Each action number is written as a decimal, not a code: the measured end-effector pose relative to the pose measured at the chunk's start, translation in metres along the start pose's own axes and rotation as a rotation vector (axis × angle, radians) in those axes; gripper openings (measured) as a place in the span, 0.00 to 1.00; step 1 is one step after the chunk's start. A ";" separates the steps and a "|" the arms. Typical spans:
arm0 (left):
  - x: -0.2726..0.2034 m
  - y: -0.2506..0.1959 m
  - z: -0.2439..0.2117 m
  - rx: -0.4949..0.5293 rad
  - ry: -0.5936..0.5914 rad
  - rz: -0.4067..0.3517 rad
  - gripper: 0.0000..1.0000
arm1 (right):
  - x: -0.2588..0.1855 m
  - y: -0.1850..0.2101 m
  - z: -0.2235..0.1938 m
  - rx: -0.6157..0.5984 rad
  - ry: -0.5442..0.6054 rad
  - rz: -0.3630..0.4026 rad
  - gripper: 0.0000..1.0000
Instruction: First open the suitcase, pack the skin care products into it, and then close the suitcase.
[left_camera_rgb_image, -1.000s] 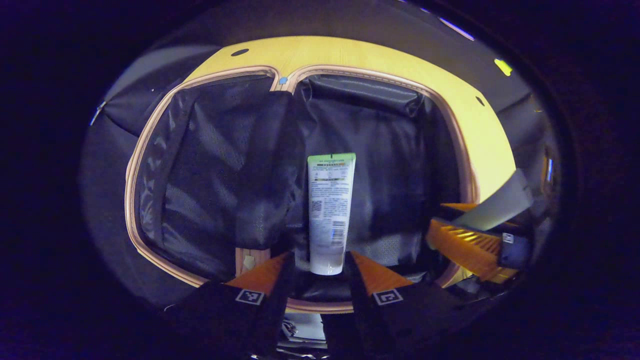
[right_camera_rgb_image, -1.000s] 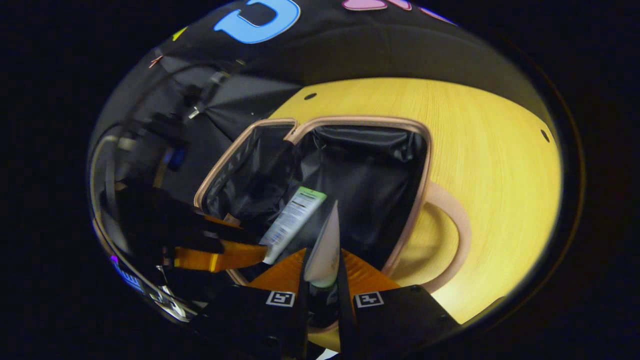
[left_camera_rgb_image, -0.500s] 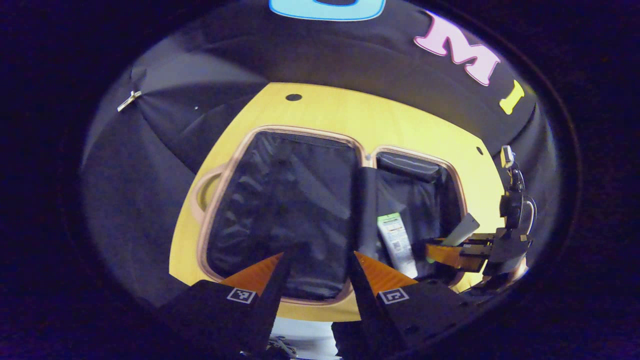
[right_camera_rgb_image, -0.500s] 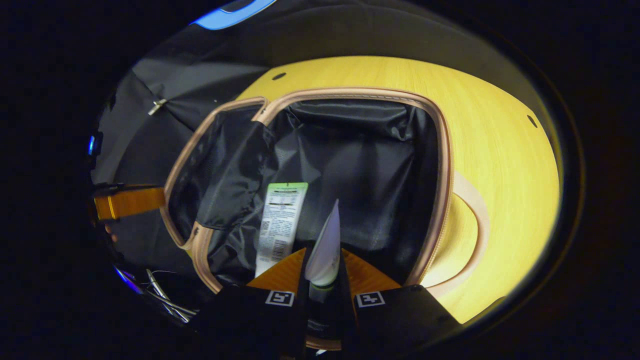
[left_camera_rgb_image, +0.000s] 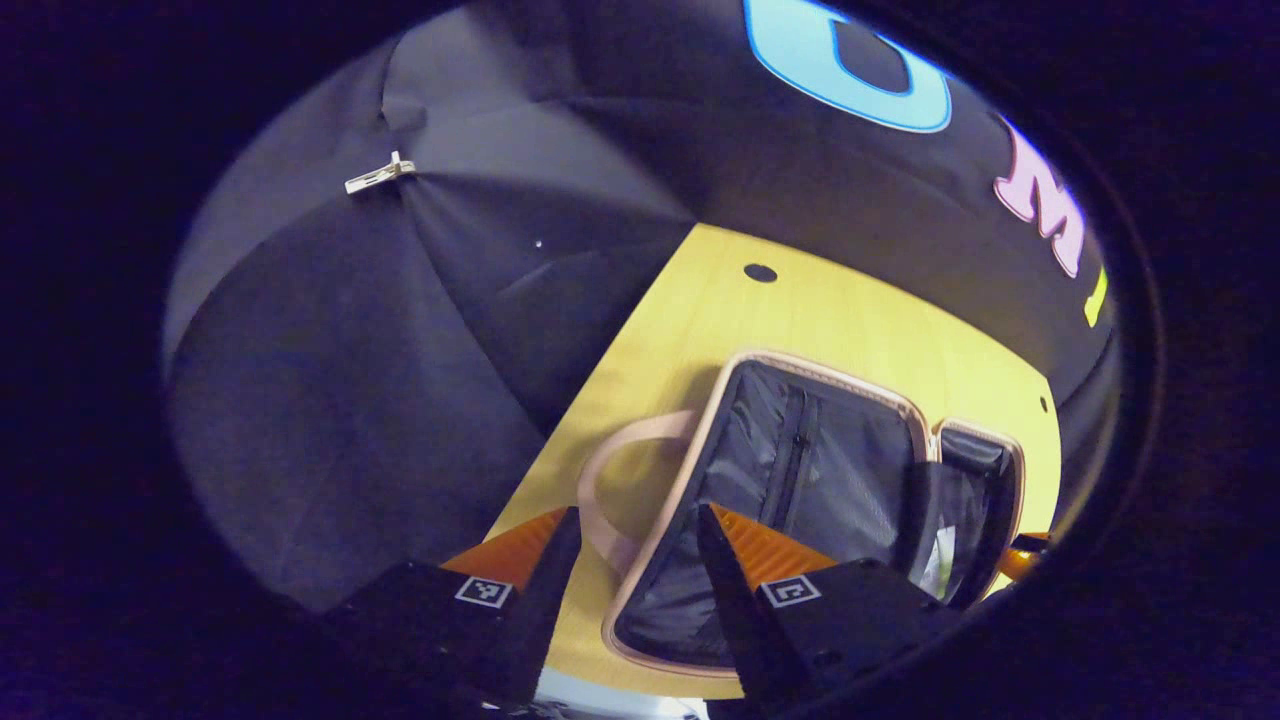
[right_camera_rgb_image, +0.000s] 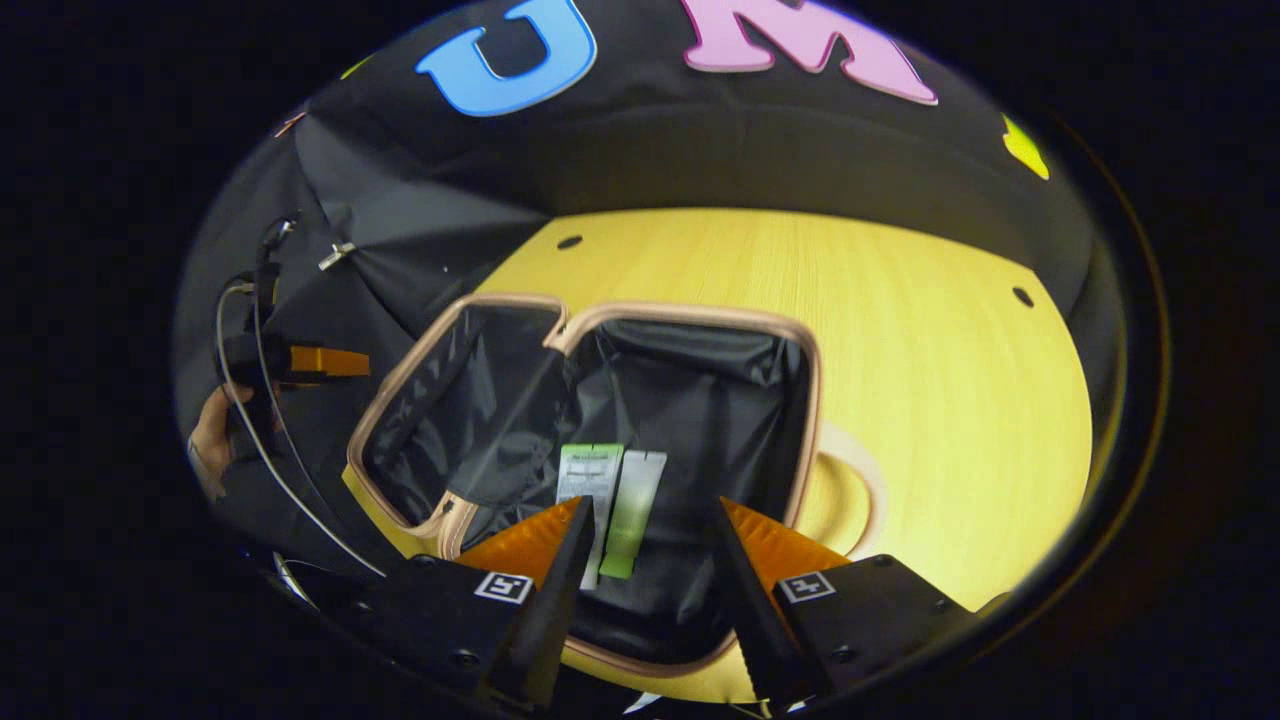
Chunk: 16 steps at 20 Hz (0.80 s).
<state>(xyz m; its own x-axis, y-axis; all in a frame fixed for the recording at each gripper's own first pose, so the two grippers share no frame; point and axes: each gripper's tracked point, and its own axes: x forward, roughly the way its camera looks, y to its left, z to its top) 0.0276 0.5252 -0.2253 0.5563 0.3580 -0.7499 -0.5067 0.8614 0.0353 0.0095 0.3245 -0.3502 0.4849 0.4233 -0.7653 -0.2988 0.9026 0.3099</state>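
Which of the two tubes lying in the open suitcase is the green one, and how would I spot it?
Start at the yellow wooden table and find the open suitcase with the tan rim and black lining. Two tubes lie side by side on the lining of its right half, just beyond the right gripper. The green tube is the right-hand one, plain and pale green, while the white tube beside it carries printed text.

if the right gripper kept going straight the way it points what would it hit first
Probably the two tubes lying side by side in the open suitcase, just ahead of the open right gripper; otherwise the black lining beneath them. Depth is hard to judge.
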 end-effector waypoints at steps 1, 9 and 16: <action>0.005 0.004 0.004 -0.037 0.000 0.006 0.75 | -0.003 -0.003 0.010 -0.003 -0.029 -0.002 0.73; 0.085 0.038 -0.039 -0.056 0.254 0.070 0.77 | -0.031 -0.016 0.032 0.019 -0.114 -0.028 0.73; 0.092 0.026 -0.039 0.019 0.243 0.029 0.20 | -0.051 -0.021 0.029 -0.017 -0.168 -0.004 0.73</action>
<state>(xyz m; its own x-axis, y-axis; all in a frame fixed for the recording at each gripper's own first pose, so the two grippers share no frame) 0.0401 0.5661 -0.3192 0.3653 0.2875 -0.8854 -0.5062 0.8595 0.0703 0.0145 0.2861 -0.3015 0.6163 0.4282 -0.6610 -0.3095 0.9034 0.2967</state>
